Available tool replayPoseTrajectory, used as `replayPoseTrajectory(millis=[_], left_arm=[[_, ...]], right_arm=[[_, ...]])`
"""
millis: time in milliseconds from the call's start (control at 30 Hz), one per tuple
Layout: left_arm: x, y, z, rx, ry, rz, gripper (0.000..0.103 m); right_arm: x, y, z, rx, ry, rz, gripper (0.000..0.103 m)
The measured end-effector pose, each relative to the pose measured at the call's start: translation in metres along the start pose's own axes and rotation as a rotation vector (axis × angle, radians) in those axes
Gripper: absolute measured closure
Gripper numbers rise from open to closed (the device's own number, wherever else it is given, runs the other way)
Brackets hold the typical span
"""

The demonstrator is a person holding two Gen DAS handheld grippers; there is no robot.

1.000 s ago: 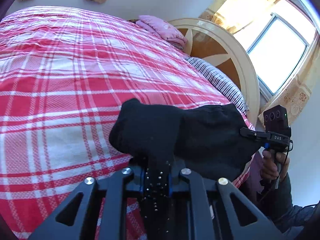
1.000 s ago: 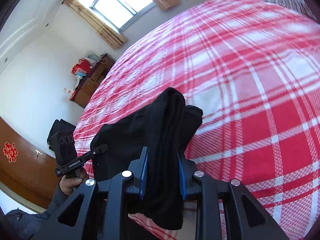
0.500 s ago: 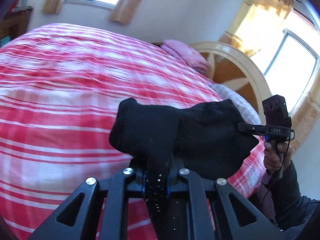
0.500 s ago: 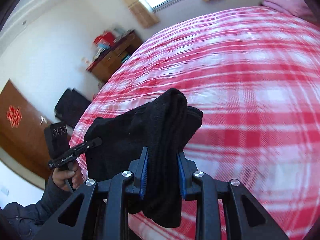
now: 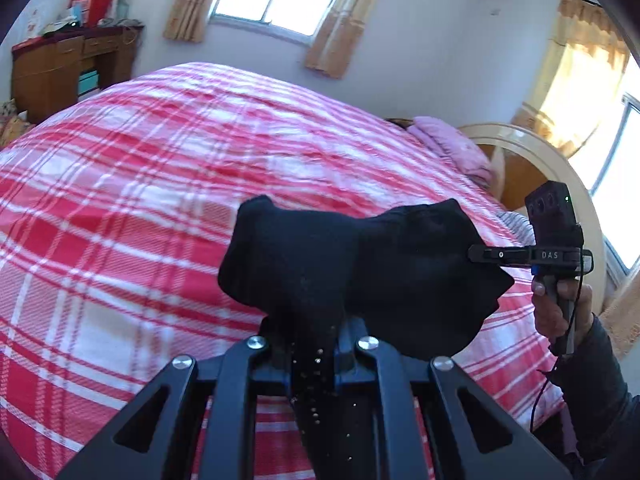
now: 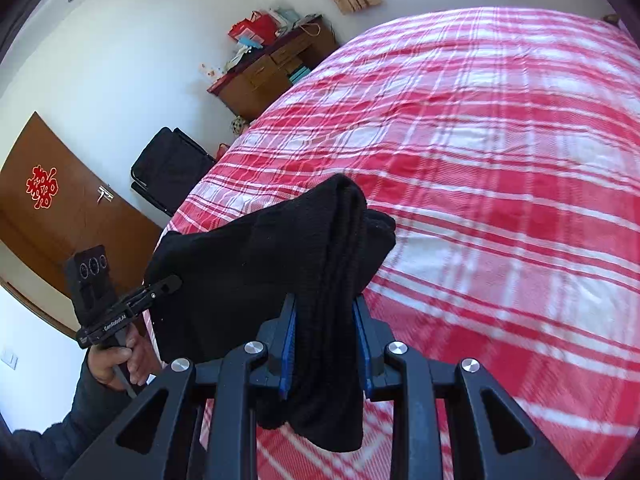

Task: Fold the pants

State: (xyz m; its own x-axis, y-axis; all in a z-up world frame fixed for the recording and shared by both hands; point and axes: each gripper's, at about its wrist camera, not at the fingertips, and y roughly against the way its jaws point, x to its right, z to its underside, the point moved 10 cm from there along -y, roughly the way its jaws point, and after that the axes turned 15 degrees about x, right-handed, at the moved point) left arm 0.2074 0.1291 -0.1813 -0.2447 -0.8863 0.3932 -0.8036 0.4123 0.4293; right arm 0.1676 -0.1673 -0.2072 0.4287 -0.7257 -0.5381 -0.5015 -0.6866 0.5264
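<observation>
Folded black pants (image 5: 340,272) hang in the air over the bed, stretched between both grippers. My left gripper (image 5: 312,340) is shut on one end of the bundle. The other end, a thick stack of layers (image 6: 324,280), is pinched between the blue pads of my right gripper (image 6: 324,336). In the left wrist view the right gripper (image 5: 480,254) bites the cloth's far edge, a hand below it. The right wrist view shows the left gripper (image 6: 172,282) at the pants' left edge.
A red and white plaid bedspread (image 5: 140,200) covers the bed beneath. A pink pillow (image 5: 456,148) and a curved headboard (image 5: 560,176) lie at the far right. A wooden desk (image 6: 272,76), a black chair (image 6: 172,168) and a brown door (image 6: 48,208) stand off the bed's left.
Both grippers have swung sideways together with the pants held between them. The views now face the desk and window end of the room; the grips look the same.
</observation>
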Motion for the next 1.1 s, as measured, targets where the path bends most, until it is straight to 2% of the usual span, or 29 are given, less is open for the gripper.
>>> replayPoseTrajectory(millis=[200,333,400,467,567,633,767,1000,1100], left_arm=[[-0.027,-0.015,0.021,-0.033,0.030,-0.024,0.088],[-0.031,-0.016,0.030,-0.040,0.007,-0.058,0.061],[-0.031,-0.015,0.035,-0.048,-0.013,-0.079,0.053],[-0.029,-0.010,0.041,-0.058,-0.037,-0.086,0.050],[-0.029,0.000,0.045,-0.062,-0.079,-0.107,0.044],[-0.032,0.004,0.049,-0.063,-0.103,-0.128,0.036],[-0.035,0.004,0.052,-0.047,-0.124,-0.155,0.035],[-0.035,0.005,0.052,-0.035,-0.152,-0.211,0.030],[-0.034,0.007,0.053,-0.035,-0.155,-0.223,0.027]], right_arm=[[0.015,-0.026,0.004,-0.014,-0.058,0.020,0.076],[0.031,-0.028,0.014,-0.038,-0.041,0.080,0.074],[0.037,-0.025,0.019,-0.039,-0.038,0.100,0.069],[0.045,-0.019,0.024,-0.035,-0.014,0.147,0.056],[0.050,-0.001,0.030,-0.006,-0.031,0.151,0.054],[0.051,0.007,0.032,0.015,-0.039,0.148,0.054],[0.064,0.011,0.044,0.025,-0.064,0.204,0.045],[0.066,0.014,0.047,0.056,-0.076,0.224,0.044],[0.066,0.018,0.047,0.070,-0.068,0.262,0.043]])
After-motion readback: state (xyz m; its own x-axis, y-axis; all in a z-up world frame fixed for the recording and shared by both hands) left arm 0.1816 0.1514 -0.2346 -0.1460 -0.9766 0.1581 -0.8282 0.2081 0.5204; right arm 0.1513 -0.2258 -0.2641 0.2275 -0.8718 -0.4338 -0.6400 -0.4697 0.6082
